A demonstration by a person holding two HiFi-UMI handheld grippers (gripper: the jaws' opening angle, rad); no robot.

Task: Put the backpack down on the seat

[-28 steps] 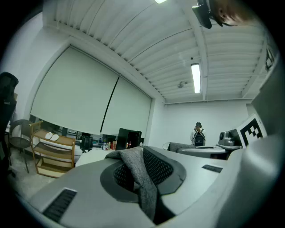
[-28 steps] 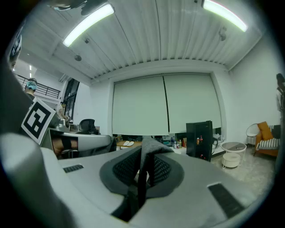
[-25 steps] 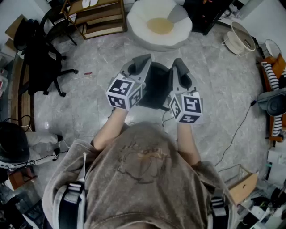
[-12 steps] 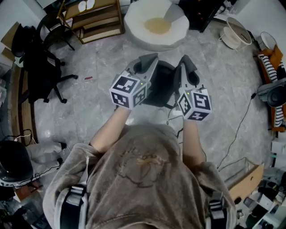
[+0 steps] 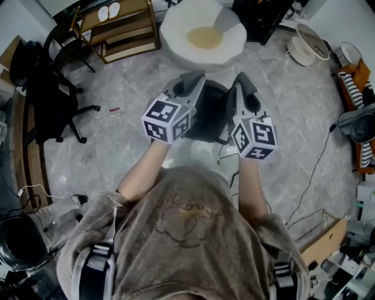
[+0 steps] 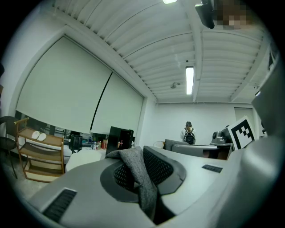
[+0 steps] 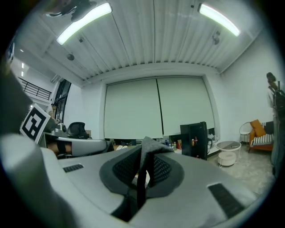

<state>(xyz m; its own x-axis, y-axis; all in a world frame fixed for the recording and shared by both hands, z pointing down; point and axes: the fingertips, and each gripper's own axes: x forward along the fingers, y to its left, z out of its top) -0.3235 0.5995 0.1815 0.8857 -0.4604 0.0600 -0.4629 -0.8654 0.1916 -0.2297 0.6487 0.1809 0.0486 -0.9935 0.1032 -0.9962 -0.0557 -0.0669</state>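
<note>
A dark backpack [image 5: 210,114] hangs over the floor between my two grippers. The left gripper [image 5: 188,87] is shut on a grey fabric strap [image 6: 139,176], which folds out between its pads. My right gripper [image 5: 243,88] is shut on another grey strap with black webbing [image 7: 143,171]. Both grippers point level, side by side, toward the seat, a round white beanbag [image 5: 176,26] with a yellow cushion [image 5: 205,38], which lies a short way beyond them at the top of the head view. Most of the pack is hidden by the grippers and marker cubes.
A wooden shelf [image 5: 120,29] stands left of the seat and a black office chair [image 5: 53,94] further left. A black cabinet [image 5: 261,17] and a white fan [image 5: 307,50] are to the right. A cable [image 5: 316,170] runs over the marble floor; a cardboard box [image 5: 325,240] sits near right.
Both grippers and the hanging backpack have shifted a little forward and to the right across the floor. The grip on the straps looks the same.
</note>
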